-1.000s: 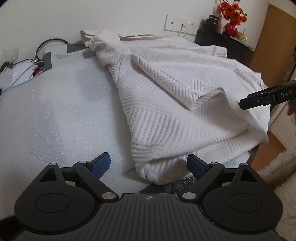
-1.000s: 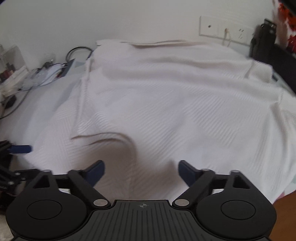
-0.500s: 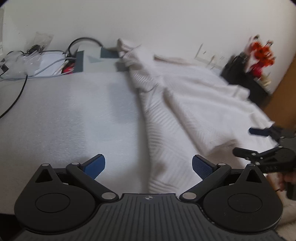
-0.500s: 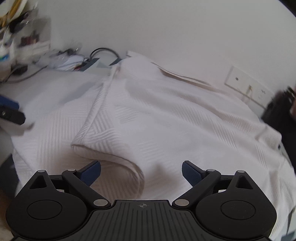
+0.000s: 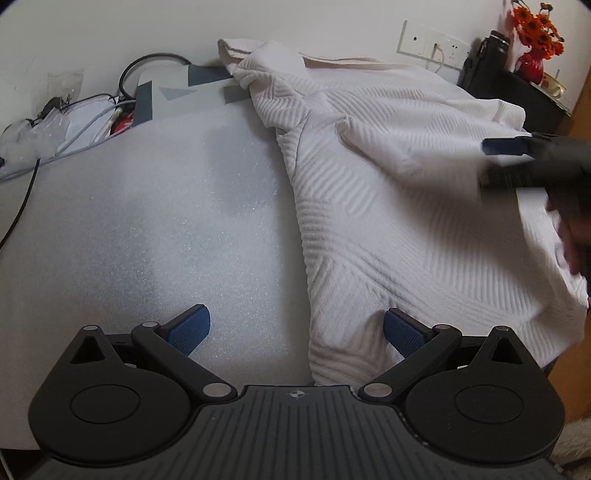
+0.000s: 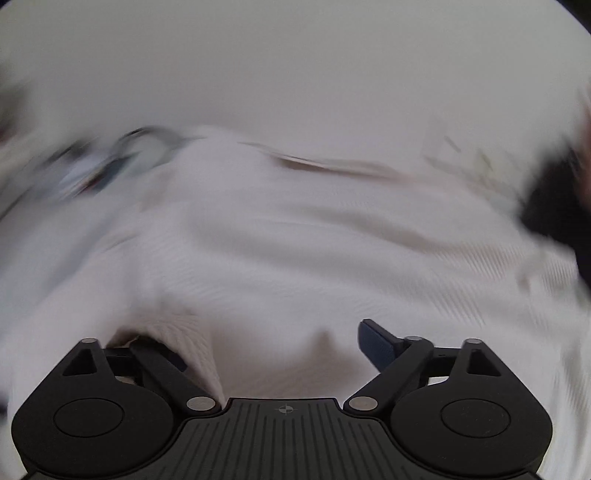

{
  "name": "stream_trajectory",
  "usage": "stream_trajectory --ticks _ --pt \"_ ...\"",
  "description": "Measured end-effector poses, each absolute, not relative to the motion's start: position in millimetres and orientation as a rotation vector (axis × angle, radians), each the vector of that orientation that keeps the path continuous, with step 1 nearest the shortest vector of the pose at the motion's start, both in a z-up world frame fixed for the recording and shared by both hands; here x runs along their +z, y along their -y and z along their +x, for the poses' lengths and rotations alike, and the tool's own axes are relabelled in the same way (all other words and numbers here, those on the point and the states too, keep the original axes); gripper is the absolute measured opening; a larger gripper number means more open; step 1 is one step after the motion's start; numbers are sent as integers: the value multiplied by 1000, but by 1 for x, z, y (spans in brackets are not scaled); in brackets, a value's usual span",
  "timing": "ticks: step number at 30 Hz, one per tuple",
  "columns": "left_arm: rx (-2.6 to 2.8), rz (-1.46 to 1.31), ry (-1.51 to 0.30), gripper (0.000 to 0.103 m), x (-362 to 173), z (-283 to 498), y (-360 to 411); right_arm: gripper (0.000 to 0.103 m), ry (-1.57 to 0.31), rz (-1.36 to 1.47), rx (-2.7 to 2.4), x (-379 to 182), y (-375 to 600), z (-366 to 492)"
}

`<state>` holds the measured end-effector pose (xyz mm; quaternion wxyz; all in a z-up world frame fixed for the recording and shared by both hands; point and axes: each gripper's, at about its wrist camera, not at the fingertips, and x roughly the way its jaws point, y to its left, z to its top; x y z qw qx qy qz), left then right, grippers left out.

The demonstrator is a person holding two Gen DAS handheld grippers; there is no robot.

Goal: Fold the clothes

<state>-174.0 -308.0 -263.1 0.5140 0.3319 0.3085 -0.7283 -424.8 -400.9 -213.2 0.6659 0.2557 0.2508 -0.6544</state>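
- The white foam-covered table (image 5: 147, 221) fills the left half of the left wrist view, bare on that side.
- A cream ribbed garment (image 5: 388, 206) lies spread over the table's right half, reaching to the back wall, its near hem hanging at the front edge.
- The left gripper (image 5: 295, 328) hovers low over the garment's near left edge, jaws spread wide and gripping nothing; its right pad lies just over the fabric.
- The right gripper (image 6: 269, 347) sits wide apart over the cloth in a motion-blurred view, a fold covering its left finger; whether it grips cannot be told.
- Cables (image 5: 74, 114) and a grey box (image 5: 181, 92) sit at the back left.
- Orange flowers (image 5: 535, 22) stand on a dark cabinet.
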Motion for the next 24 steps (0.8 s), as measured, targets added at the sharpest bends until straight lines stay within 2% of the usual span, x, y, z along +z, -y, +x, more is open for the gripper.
stream_trajectory --ticks 5,11,13,16,19,21,24 --pt "-1741 803 -768 102 -264 -174 311 95 -498 859 -1497 -226 422 -462" --pt "-1759 830 -771 102 -264 -173 314 100 -516 796 -1503 -223 405 -471" --pt "-1771 836 -776 102 -264 -172 315 96 -446 881 -1621 -224 405 -497" --pt "-1791 838 -786 102 -263 -169 316 95 -290 998 -1754 -219 397 -529" --pt "-1807 833 -800 102 -262 -166 317 95 -329 990 -1643 -216 391 -527" --pt "-1823 829 -811 102 -260 -163 318 91 -395 913 -1560 -212 375 -516" --pt "-1860 822 -835 102 -254 -155 317 77 -490 836 -1438 -211 346 -494"
